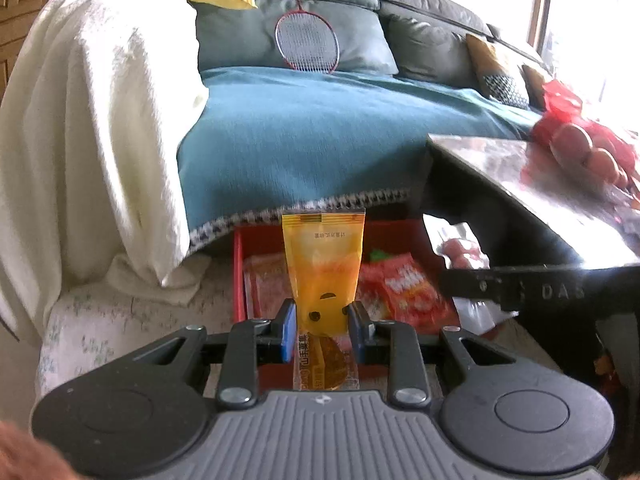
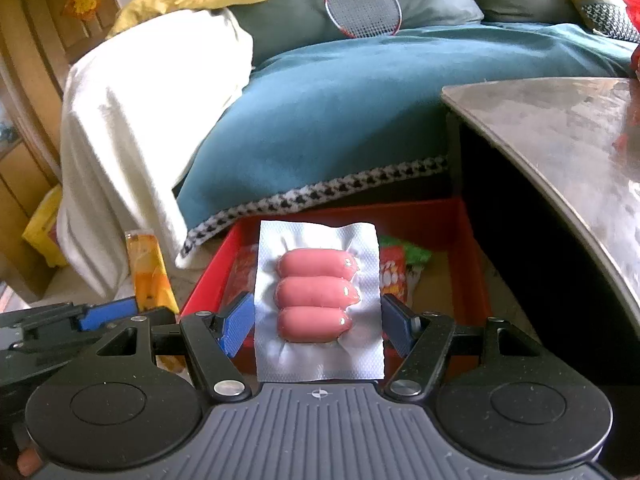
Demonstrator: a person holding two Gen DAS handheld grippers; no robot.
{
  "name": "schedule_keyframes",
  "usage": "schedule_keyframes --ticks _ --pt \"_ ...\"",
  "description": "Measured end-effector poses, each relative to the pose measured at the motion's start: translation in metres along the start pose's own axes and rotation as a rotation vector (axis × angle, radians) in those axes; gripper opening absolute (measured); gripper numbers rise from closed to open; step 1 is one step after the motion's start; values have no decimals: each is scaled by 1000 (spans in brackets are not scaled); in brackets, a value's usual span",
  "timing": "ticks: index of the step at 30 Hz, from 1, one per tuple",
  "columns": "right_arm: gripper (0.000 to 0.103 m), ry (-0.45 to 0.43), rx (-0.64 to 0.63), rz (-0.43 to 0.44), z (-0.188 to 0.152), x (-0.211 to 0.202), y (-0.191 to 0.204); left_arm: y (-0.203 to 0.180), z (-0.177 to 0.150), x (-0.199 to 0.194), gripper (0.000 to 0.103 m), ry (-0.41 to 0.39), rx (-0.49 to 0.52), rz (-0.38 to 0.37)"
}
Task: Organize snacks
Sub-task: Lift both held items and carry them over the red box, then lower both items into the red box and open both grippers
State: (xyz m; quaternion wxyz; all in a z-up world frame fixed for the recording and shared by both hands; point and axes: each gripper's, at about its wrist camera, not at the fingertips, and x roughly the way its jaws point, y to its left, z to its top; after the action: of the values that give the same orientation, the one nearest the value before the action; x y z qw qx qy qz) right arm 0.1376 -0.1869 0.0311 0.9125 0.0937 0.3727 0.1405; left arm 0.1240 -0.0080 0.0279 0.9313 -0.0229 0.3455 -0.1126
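Note:
My left gripper [image 1: 322,322] is shut on a yellow-orange snack packet [image 1: 323,268], held upright above the red box [image 1: 240,280] on the floor. My right gripper [image 2: 318,324] holds a white vacuum pack of three pink sausages [image 2: 318,294] between its blue pads, above the same red box [image 2: 474,264]. The box holds red snack bags [image 1: 404,284] and a green-edged packet [image 2: 416,258]. The left gripper and its yellow packet [image 2: 150,276] show at the left of the right wrist view; the right gripper's arm [image 1: 520,286] crosses the left wrist view.
A dark table [image 1: 540,184] with a glossy top stands at the right, with a red bag of fruit [image 1: 588,148] on it. A sofa with a teal blanket [image 1: 320,132], white throw [image 1: 100,120] and a badminton racket [image 1: 306,40] lies behind the box.

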Motion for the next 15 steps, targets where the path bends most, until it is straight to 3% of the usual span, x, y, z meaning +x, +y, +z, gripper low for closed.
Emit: schedule_keyframes --ticks 15 --pt "74 56 0 -75 29 70 -32 -10 26 82 22 26 -1 31"
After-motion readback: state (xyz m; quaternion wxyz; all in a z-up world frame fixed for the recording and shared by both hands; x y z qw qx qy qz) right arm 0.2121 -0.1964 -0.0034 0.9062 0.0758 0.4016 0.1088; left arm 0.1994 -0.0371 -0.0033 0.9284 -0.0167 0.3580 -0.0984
